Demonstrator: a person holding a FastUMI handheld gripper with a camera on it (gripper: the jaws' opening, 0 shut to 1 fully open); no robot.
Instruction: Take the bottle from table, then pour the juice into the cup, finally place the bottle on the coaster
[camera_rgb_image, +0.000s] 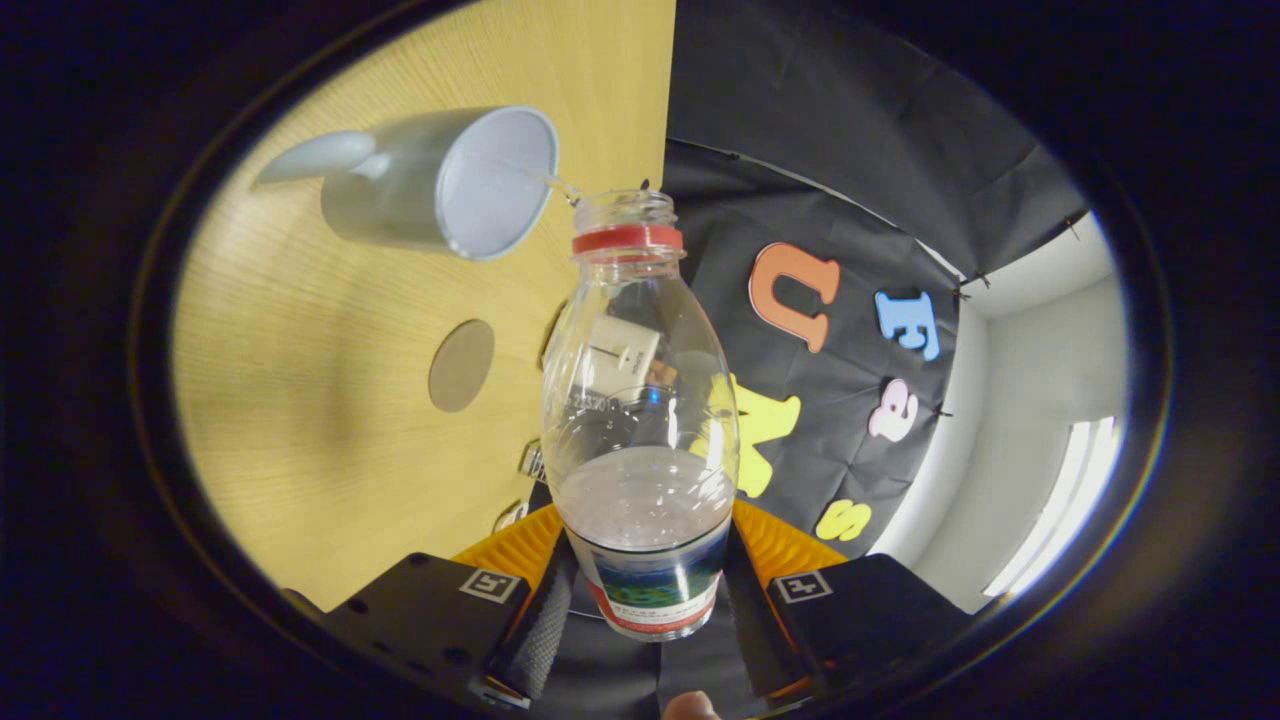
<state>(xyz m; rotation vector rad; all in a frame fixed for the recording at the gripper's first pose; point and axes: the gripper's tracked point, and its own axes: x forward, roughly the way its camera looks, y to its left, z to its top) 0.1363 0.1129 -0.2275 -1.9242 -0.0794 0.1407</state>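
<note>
Clamped on the lower body of the clear plastic bottle with the red neck ring (640, 420), my claw (645, 610) has both fingers pressing its labelled base from either side. I have the bottle tipped over the pale wooden desk (300, 400), its uncapped mouth just beside the rim of the white handled cup (450, 185), and a thin stream runs from mouth to cup, so I judge the pour is under way. Only a little clear liquid sits pooled near my fingers, so the bottle should be light, and its thin walls look soft enough to buckle under a hard squeeze; the smooth plastic could slip too. Gripping low on the label seems right. Beyond it, a round brown coaster (461, 365) lies flat, well apart from the cup.
</note>
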